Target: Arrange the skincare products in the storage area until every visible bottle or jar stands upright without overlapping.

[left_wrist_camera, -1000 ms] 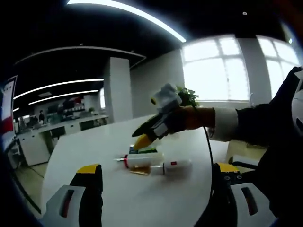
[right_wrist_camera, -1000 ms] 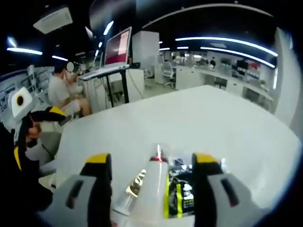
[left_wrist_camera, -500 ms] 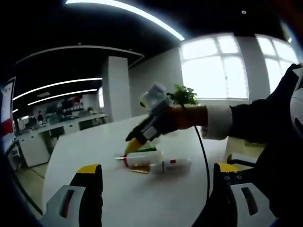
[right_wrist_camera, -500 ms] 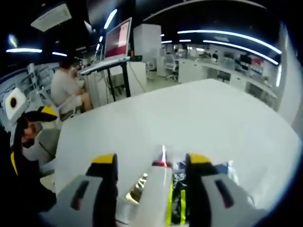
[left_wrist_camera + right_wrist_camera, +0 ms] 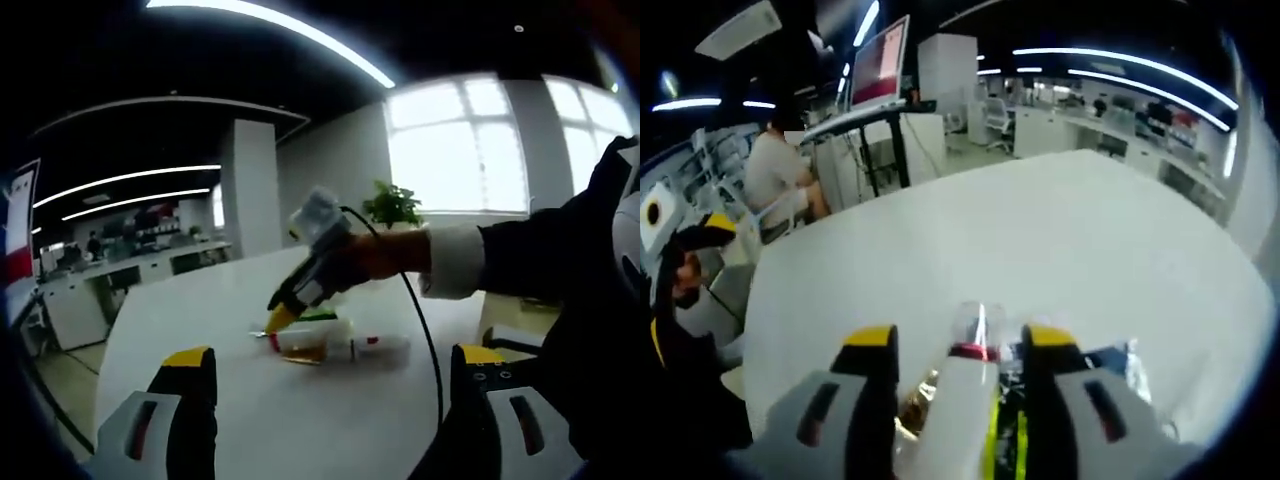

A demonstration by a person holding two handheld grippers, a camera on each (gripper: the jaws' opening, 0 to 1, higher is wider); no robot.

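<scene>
Your left gripper (image 5: 325, 420) hovers with jaws wide apart over the white table (image 5: 250, 420). Farther out, your right gripper (image 5: 952, 345) has its jaws closed around a lying white bottle (image 5: 960, 410) with a red collar, beside a second white bottle (image 5: 375, 347) and a dark green box (image 5: 1015, 425).

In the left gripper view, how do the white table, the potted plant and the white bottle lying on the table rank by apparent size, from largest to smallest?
1. White table, clearly largest.
2 and 3. Lying white bottle and potted plant look about alike; the plant stands farther away, so I do not rank them.
</scene>
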